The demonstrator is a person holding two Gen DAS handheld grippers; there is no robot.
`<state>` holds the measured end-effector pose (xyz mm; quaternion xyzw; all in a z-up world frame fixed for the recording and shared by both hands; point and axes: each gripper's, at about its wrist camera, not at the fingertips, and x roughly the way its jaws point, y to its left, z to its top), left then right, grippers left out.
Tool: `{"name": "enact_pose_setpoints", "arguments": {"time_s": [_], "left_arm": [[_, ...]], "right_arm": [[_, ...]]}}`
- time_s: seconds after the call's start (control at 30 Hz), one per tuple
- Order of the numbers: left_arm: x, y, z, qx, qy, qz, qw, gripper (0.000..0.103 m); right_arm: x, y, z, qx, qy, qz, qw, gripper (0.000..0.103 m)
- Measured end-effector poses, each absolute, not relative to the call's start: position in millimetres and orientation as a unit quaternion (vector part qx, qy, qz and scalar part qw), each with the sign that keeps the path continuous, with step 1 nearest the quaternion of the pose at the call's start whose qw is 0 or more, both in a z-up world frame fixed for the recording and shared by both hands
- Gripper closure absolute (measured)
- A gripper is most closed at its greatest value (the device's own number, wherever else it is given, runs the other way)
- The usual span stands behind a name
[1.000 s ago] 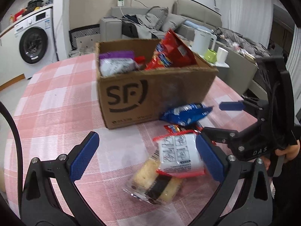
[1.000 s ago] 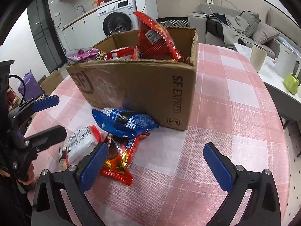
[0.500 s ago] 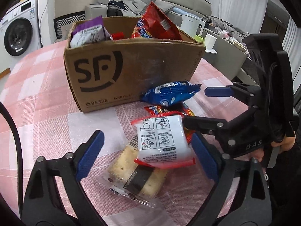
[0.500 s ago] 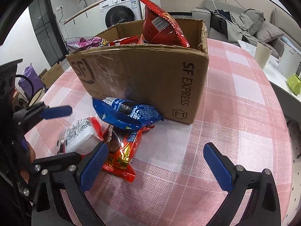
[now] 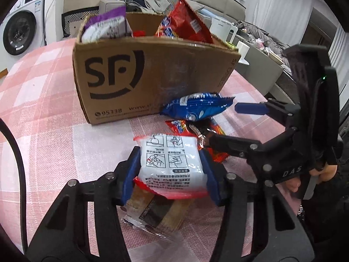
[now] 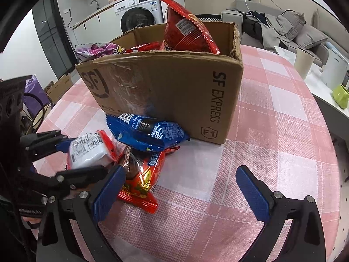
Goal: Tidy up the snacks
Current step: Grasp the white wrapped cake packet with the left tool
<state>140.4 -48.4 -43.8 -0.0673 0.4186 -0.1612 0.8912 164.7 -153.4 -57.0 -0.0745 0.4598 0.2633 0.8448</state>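
Observation:
A white packet with red edges (image 5: pixel 172 163) lies on a clear-wrapped cake pack (image 5: pixel 152 211). My left gripper (image 5: pixel 170 152) is closing, the white packet between its blue pads, both touching its sides. From the right wrist view the same packet (image 6: pixel 89 150) sits between the left fingers. A blue packet (image 6: pixel 150 131) and a red-orange packet (image 6: pixel 141 174) lie in front of the cardboard box (image 6: pixel 174 87), which holds a red bag (image 5: pixel 187 26) and a purple bag (image 5: pixel 106 26). My right gripper (image 6: pixel 181 172) stands open above the cloth, its left pad beside the red-orange packet.
A pink checked cloth (image 6: pixel 272 131) covers the round table. To the right, beyond its edge, stands a side table with a cup (image 6: pixel 304 62), a white kettle (image 6: pixel 333 69) and a green item (image 6: pixel 340 93). A washing machine (image 5: pixel 19 28) and a sofa (image 6: pixel 294 28) are behind.
The left gripper sank toward the table and its jaws came in from wide apart onto the white packet's sides. The right gripper stayed nearly still and open.

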Motion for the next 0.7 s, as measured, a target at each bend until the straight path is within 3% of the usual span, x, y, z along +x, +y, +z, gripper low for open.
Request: {"name": "enact_pose_setpoints", "arguments": {"time_s": [0.7], "left_arm": [[136.4,-11.1,-15.9,-0.086,0.388,-0.134,0.908,0.053]], "right_arm": [[160.8,-125.4,-69.6,-0.056,0.46,0.241,0.852,0.0]]}}
